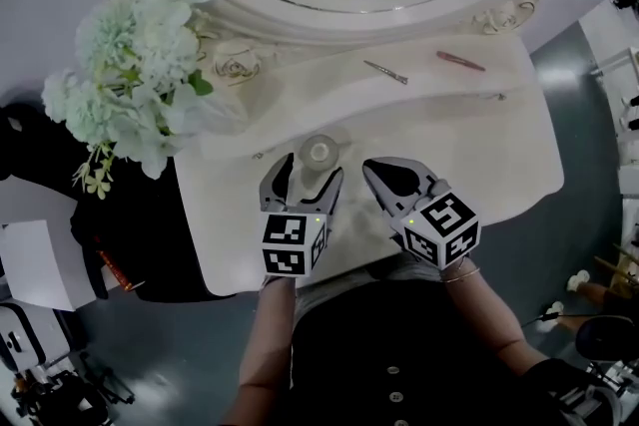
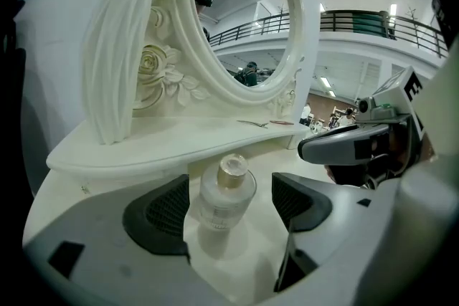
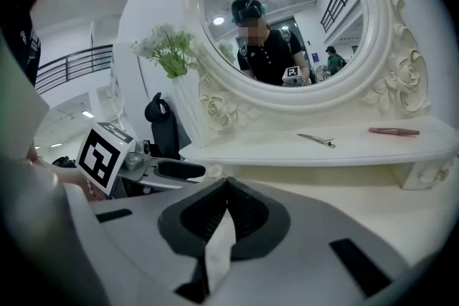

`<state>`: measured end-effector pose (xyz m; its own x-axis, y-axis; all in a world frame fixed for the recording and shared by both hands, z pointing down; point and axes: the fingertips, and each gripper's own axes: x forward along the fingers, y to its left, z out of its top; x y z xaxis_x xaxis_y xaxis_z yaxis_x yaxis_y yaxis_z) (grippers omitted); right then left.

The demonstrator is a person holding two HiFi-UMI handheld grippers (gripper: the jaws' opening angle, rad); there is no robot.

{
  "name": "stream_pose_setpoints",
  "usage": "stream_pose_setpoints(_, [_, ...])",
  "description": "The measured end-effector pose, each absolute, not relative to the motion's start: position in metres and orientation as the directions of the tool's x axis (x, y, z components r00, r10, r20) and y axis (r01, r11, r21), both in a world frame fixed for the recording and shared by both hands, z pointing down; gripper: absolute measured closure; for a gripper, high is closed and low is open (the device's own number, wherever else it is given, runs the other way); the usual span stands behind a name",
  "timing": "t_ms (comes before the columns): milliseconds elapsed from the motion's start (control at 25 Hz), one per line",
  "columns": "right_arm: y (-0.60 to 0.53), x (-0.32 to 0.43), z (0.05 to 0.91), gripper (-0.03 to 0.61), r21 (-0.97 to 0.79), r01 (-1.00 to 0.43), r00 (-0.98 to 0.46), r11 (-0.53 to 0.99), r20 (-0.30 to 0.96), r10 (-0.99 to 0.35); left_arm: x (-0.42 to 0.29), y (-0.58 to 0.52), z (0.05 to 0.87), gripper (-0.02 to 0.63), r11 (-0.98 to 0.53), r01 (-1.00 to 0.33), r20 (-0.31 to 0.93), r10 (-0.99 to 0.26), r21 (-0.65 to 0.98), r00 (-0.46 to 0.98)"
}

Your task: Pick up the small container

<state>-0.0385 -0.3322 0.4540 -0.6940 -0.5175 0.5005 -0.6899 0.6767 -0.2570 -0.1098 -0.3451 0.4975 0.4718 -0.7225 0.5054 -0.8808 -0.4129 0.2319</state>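
**Left gripper [image 1: 308,177] spread around the one small container [image 2: 226,191]; right gripper [image 3: 224,190] pressed together, empty.**
The container stands upright, long axis vertical, between the left jaws near their tips, closer to the left-hand pad; contact cannot be confirmed. The right gripper is alongside, the farther of the two. Count: one container, two grippers; ahead on the shelf, one hair clip [image 1: 385,72] and one pink stick [image 1: 460,61].

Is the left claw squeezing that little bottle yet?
No: the left gripper is open, and the small container stands unclamped between its jaws.
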Motion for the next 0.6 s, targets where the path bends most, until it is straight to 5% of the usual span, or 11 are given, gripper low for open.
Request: stream_pose_setpoints(600, [-0.334, -0.022, 0.487, 0.577, -0.293, -0.739, -0.647, 0.606, 0.557, -0.520, -0.093, -0.365, 0.535, 0.282, -0.503, -0.848, 0.578, -0.647, 0.168, 0.498])
